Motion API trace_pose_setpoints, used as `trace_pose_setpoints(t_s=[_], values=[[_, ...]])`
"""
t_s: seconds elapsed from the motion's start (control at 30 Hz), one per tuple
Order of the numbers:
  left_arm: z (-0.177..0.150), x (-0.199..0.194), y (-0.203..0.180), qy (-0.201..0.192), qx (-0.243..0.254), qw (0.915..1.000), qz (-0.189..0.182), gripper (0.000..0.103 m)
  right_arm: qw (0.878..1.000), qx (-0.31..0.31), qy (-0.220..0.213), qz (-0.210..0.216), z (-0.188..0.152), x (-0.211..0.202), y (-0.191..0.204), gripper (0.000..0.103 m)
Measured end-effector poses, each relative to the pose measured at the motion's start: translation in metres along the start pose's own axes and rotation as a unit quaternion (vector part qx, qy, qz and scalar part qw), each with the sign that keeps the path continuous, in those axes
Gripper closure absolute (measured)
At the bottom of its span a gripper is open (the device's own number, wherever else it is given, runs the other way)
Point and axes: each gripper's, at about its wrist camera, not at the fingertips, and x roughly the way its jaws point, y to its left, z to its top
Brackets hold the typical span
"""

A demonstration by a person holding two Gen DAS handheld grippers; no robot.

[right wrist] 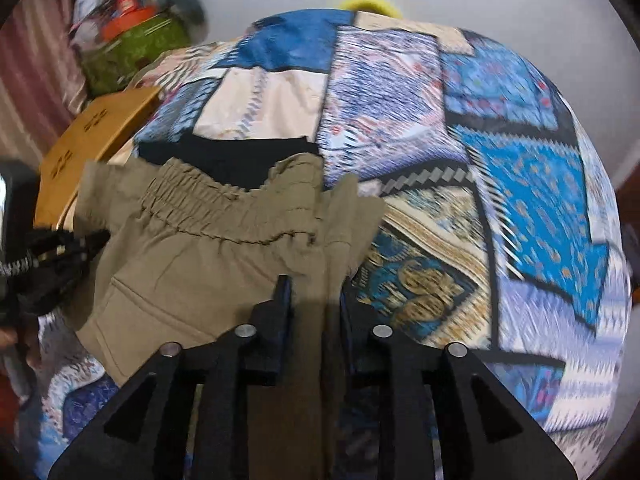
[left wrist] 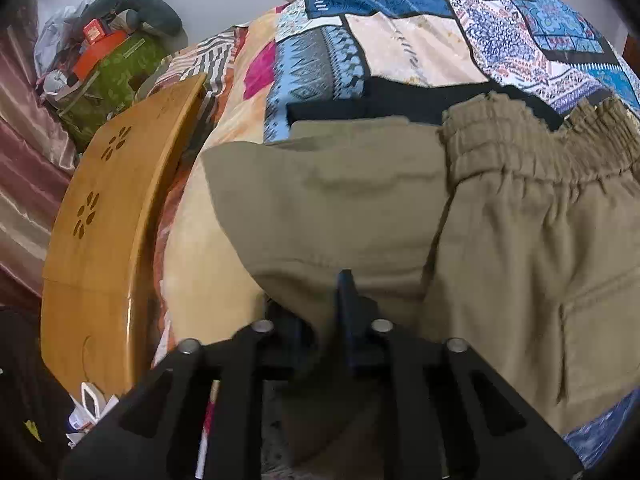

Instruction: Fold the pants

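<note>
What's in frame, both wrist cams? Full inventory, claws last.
khaki pants: 1, khaki, on the bed, elastic waistband away from the cameras
black garment: 1, black, flat on the bed just beyond the waistband
patchwork bedspread: 1, blue, white, beige and pink, covers the bed
wooden board: 1, honey-brown with flower cutouts, at the bed's left edge
clutter pile: 1 heap, green, orange and grey, far left corner
curtain: 1, dusty pink, left edge
yellow object: 1, yellow, behind the bed's far end, unclear
left claw: 1, black, closed on the pants' fabric
right claw: 1, black, closed on the pants' fabric near the waistband end
</note>
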Motion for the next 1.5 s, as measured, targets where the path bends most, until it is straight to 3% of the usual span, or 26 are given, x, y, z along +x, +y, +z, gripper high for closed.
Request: trace_pose_setpoints(t_s=[0.07,0.13,0.33,0.53,0.77,0.87,1.03,1.1,1.23,1.3,1.43,1.5], values=[[-0.004,-0.006,0.003,0.005,0.006,1.0,-0.001,0.069,1.0,0.0,-0.003,-0.015,-0.006,-0.011,0.001,0.071],[-0.012,-0.018,0.006,0.006,0.009,0.9999,0.003,0.057,0.999,-0.011,-0.014,-0.031,-0.015,-0.027,0.004,0.067],[-0.044,-0.099,0.011,-0.038,0.015,0.9991,-0.008,0.056,0.997,-0.01,-0.071,0.007,-0.053,-0.099,0.001,0.067],[-0.088,-0.227,0.01,-0.137,-0.001,0.9899,-0.037,0.056,0.984,-0.016,-0.173,0.035,-0.096,-0.212,0.016,0.067],[-0.153,-0.366,0.0,-0.253,-0.015,0.9643,-0.077,0.056,0.952,-0.048,-0.299,0.041,-0.145,-0.335,0.057,0.067],[-0.187,-0.426,-0.004,-0.314,-0.008,0.946,-0.08,0.056,0.935,-0.046,-0.345,0.062,-0.169,-0.377,0.07,0.067],[-0.235,-0.49,-0.004,-0.373,-0.016,0.9238,-0.085,0.051,0.919,-0.045,-0.386,0.061,-0.204,-0.415,0.086,0.067],[-0.25,-0.51,0.0,-0.388,-0.032,0.9158,-0.1,0.042,0.914,-0.042,-0.398,0.064,-0.215,-0.427,0.091,0.061],[-0.273,-0.539,0.007,-0.42,-0.056,0.8994,-0.106,0.026,0.905,-0.043,-0.421,0.054,-0.227,-0.443,0.099,0.039],[-0.281,-0.547,0.009,-0.429,-0.062,0.8947,-0.109,0.014,0.901,-0.039,-0.429,0.048,-0.231,-0.447,0.099,0.025],[-0.291,-0.558,0.01,-0.441,-0.068,0.8884,-0.106,0.004,0.895,-0.018,-0.445,0.037,-0.232,-0.448,0.099,0.002],[-0.294,-0.561,0.008,-0.447,-0.067,0.8858,-0.103,0.001,0.893,-0.011,-0.449,0.029,-0.234,-0.449,0.101,0.0]])
